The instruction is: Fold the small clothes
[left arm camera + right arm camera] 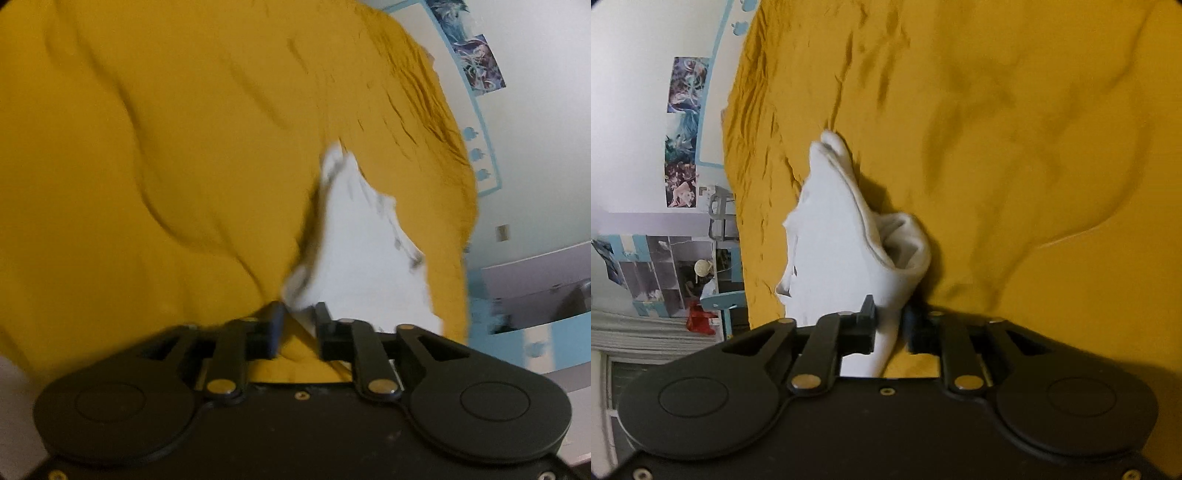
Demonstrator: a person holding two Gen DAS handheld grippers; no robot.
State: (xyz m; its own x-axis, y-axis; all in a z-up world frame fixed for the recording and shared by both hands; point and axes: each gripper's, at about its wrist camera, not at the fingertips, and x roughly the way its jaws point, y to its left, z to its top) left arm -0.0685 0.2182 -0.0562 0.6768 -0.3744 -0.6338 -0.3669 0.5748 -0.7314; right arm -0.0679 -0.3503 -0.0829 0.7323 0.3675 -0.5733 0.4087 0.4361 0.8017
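Observation:
A small white garment (842,229) with dark trim lies partly raised and bunched on the yellow bedspread (1015,129). In the right wrist view a thick fold of it runs down between my right gripper's (890,328) fingers. It touches the left finger, and a slim dark gap shows at the blurred right one. In the left wrist view the white garment (358,251) spreads ahead. A thin edge of it crosses between my left gripper's (299,326) fingers, with yellow cloth showing in the gap. Neither pair of pads visibly presses on the cloth.
The wrinkled bedspread (147,166) covers the whole bed. Its edge falls away toward a white wall with posters (480,62) and blue trim. Shelves and a blue chair (716,299) stand beyond the bed's edge in the right wrist view.

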